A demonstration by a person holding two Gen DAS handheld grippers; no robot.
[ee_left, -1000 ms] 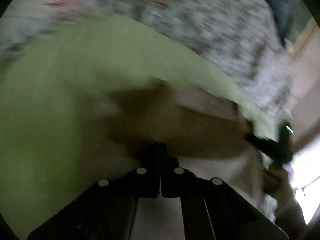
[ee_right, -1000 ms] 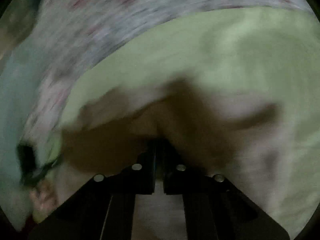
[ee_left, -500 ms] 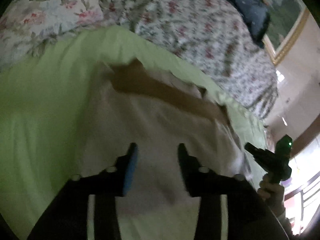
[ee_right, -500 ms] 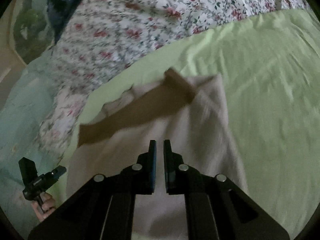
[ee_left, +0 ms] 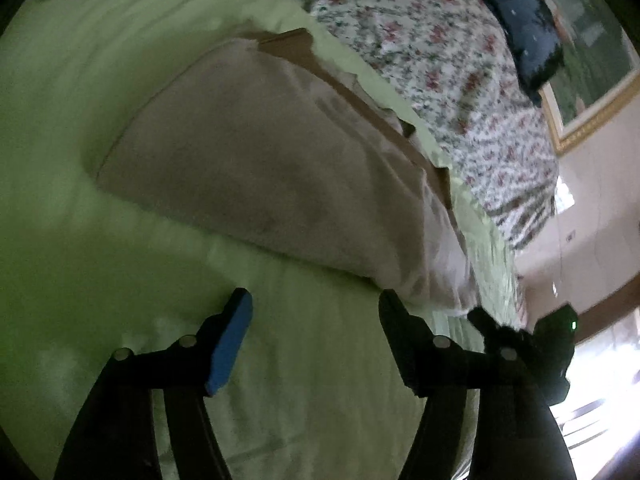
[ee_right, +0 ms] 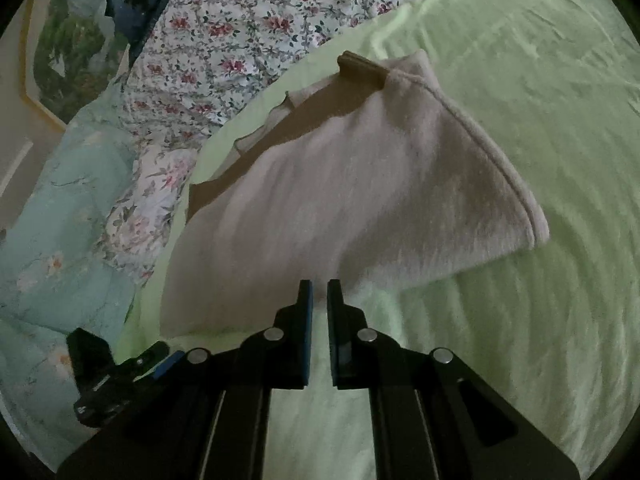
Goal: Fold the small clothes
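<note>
**Fold laid down, both grippers clear of the cloth**

The pale beige knitted garment with a brown band along its far edge [ee_right: 352, 184] lies folded on the light green bed sheet [ee_right: 520, 80], its doubled near edge turned toward both cameras. A second ago the cloth filled both views in a blur, hanging close over jaws that were pressed together; half a second ago it was already down and flat. Now it rests a little ahead of each gripper, with bare sheet showing in front of the fingertips.

The left gripper [ee_left: 316, 304] has just been opening its jaws, and they now stand wide apart with nothing between them but green sheet; the blue pad on one finger is plainly free. The right gripper [ee_right: 319, 286] has its jaws nearly together, leaving only a thin slit, and no cloth is caught in it: the garment's near edge lies just beyond the tips, though whether they brush it cannot be told.

Beyond the sheet lie a white floral quilt [ee_left: 432, 52] and a dark blue cushion [ee_left: 528, 36].

The change reads as one fold completed and released. The garment looks still fairly broad, so another fold across it seems likely, and that would call for fresh grips on an edge or corner.
</note>
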